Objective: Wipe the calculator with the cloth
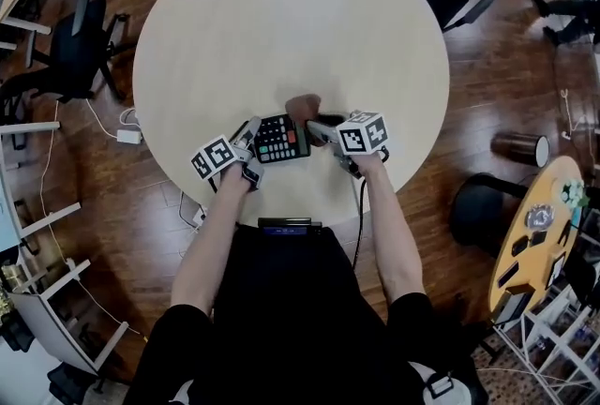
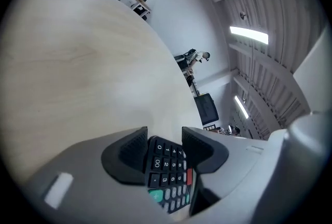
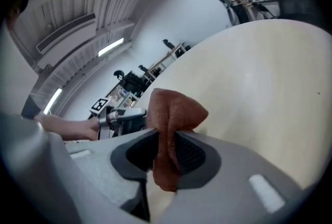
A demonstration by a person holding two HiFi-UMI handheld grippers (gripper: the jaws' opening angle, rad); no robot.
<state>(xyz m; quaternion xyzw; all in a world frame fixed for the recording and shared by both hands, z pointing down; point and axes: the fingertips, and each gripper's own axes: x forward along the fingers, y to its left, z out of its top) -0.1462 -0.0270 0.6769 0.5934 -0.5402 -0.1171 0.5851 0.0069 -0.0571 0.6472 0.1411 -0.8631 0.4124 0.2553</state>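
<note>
My left gripper point(image 2: 163, 141) has its fingers clamped on the calculator point(image 1: 281, 139), which lies near the worktop's point(image 1: 281, 9) near edge. Just right of the calculator, my right gripper's point(image 3: 166, 148) fingers pinch the bunched cloth point(image 3: 175, 111). Beyond the calculator, open worktop stretches wide.

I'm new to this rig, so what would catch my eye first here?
A dark calculator with coloured keys lies near the front edge of the round pale table, gripped by the left tool. Beside it, the right tool pinches a bunched rust-brown cloth.
</note>
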